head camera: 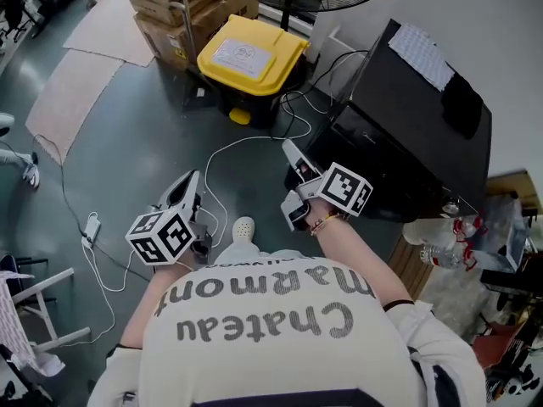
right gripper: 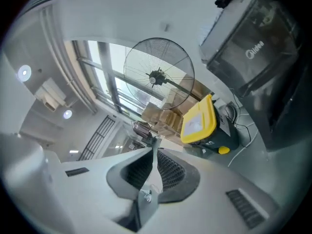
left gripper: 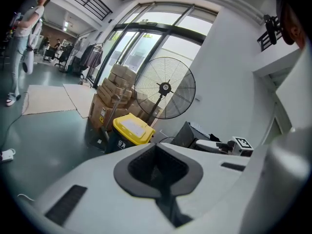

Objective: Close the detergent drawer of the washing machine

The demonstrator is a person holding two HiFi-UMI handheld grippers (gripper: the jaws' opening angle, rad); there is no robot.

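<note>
The black washing machine (head camera: 407, 134) stands at the right of the head view, with a white sheet and a dark cloth on its top. In the right gripper view it fills the upper right (right gripper: 253, 57). I cannot make out its detergent drawer in any view. My right gripper (head camera: 291, 153) is shut with nothing between its jaws (right gripper: 153, 147). It hangs in the air just left of the machine's front corner. My left gripper (head camera: 188, 183) is held lower left over the floor, away from the machine, its jaws closed together and empty (left gripper: 157, 155).
A yellow-lidded bin (head camera: 250, 58) stands left of the machine, with stacked cardboard boxes (head camera: 178, 7) and a standing fan (left gripper: 165, 87) behind it. White cables (head camera: 229, 151) and a power strip (head camera: 92, 225) lie on the grey floor. Plastic bottles (head camera: 445, 236) sit at the right.
</note>
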